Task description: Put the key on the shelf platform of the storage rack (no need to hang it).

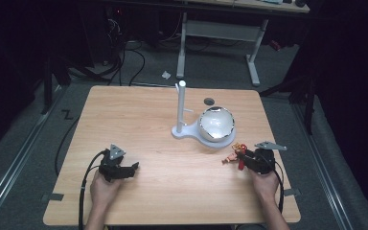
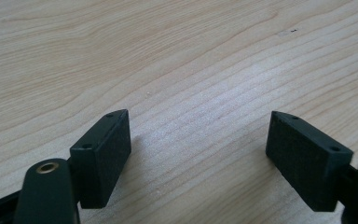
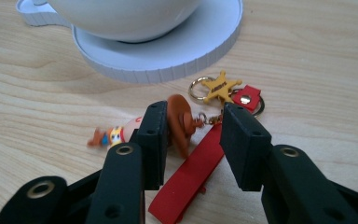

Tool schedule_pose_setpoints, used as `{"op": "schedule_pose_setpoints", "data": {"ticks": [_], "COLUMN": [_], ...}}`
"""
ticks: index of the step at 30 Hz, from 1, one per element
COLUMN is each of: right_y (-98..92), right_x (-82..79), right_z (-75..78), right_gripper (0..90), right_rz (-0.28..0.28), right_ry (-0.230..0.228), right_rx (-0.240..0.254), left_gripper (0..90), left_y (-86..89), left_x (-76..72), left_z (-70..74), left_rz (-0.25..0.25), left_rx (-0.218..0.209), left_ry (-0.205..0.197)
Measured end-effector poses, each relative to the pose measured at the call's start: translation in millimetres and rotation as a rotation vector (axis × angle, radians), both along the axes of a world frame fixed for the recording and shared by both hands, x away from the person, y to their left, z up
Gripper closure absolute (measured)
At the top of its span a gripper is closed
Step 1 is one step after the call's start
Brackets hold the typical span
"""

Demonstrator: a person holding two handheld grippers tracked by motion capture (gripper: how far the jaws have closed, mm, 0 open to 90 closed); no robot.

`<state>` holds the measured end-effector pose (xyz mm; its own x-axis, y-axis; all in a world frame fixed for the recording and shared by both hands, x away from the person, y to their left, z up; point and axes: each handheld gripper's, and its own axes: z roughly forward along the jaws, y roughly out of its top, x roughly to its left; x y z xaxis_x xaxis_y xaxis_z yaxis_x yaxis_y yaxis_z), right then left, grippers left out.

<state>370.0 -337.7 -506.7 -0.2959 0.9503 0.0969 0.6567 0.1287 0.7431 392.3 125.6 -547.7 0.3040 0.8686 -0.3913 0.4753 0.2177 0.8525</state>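
Observation:
A keychain lies on the wooden table just in front of a white stand. It has a small cowboy figure with a brown hat, a red strap and a yellow star badge. My right gripper is low over it. The hat and the strap lie between its jaws, the hat sits against the left pad, and a gap remains on the other side. In the high view the right gripper is at the table's right. My left gripper rests open at the front left, with bare wood between its fingertips.
A white stand with a round base, a shiny dome and an upright post is close behind the keychain. A dark round spot marks the table's far side. The right table edge is near my right hand.

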Motion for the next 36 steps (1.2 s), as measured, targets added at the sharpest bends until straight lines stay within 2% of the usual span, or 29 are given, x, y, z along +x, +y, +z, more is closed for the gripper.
{"op": "schedule_pose_setpoints", "data": {"ticks": [7, 9, 12, 18, 25, 28, 29, 33, 35, 36], "right_y": [3.1, 4.9, 6.5, 4.9, -2.9, -7.5, -7.5, -11.3, -11.3, -10.8], "right_x": [1.5, 2.2, 1.8, -0.1, -7.0, -13.3, -13.3, -17.6, -17.8, -18.5], "right_z": [-0.3, -0.2, -4.1, -0.6, 17.4, 35.9, 35.9, 55.8, 59.3, 67.0], "right_gripper": [75.1, 83.2, 83.8, 84.3, 84.4, 84.5, 84.5, 84.5, 84.5, 84.5], "right_rz": [0.037, 0.048, 0.063, 0.073, 0.069, 0.069, 0.069, 0.081, 0.085, 0.095], "right_ry": [0.004, 0.010, 0.006, -0.004, -0.037, -0.090, -0.090, -0.131, -0.134, -0.148], "right_rx": [-0.014, -0.034, -0.049, -0.067, -0.072, -0.085, -0.085, -0.105, -0.112, -0.127], "left_gripper": [22.5, 22.3, 22.1, 22.0, 22.0, 22.0, 22.0, 22.0, 22.0, 22.0], "left_y": [-0.1, -0.2, -0.3, -0.1, -0.2, -0.2, -0.2, -0.4, -0.4, -0.4], "left_x": [-0.2, -0.4, -0.5, -0.5, -0.5, -0.5, -0.5, -0.5, -0.5, -0.5], "left_z": [-0.1, -0.1, 0.0, -0.1, -0.1, -0.1, -0.1, 0.0, 0.0, 0.0], "left_rz": [0.000, -0.001, -0.001, -0.002, -0.001, -0.001, -0.001, 0.000, 0.000, 0.000], "left_rx": [0.000, 0.000, -0.002, 0.000, 0.000, 0.000, 0.000, -0.002, -0.002, -0.002], "left_ry": [-0.002, -0.002, -0.001, -0.001, -0.001, -0.001, -0.001, -0.001, -0.001, -0.001]}}
